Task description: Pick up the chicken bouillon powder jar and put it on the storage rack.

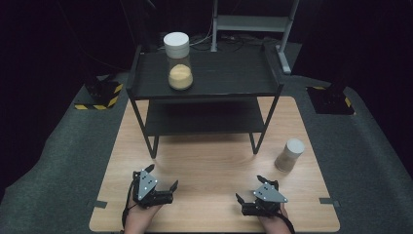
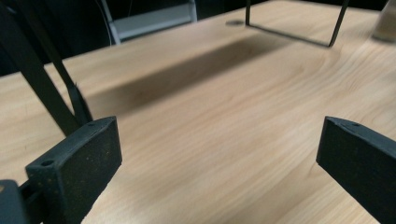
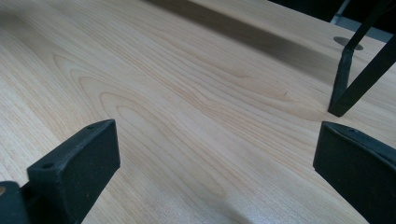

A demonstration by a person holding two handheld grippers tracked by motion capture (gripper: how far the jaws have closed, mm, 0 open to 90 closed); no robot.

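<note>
A tall clear jar (image 1: 178, 62) with a white lid and yellow powder stands on the left of the top board of a black two-level shelf (image 1: 229, 74). A smaller white-lidded jar (image 1: 290, 155) stands on the wooden table (image 1: 209, 161) to the right of the shelf; its blurred edge also appears in the left gripper view (image 2: 386, 21). My left gripper (image 1: 163, 176) rests near the front left of the table, open and holding nothing (image 2: 219, 154). My right gripper (image 1: 249, 188) sits at the front right, likewise open and holding nothing (image 3: 215, 158).
The shelf's thin black legs (image 2: 46, 88) (image 3: 343, 79) stand on the table just ahead of both grippers. Grey matting (image 1: 73, 146) surrounds the table, with yellow-black striped blocks (image 1: 104, 95) at the back left and a metal frame (image 1: 253, 22) behind the shelf.
</note>
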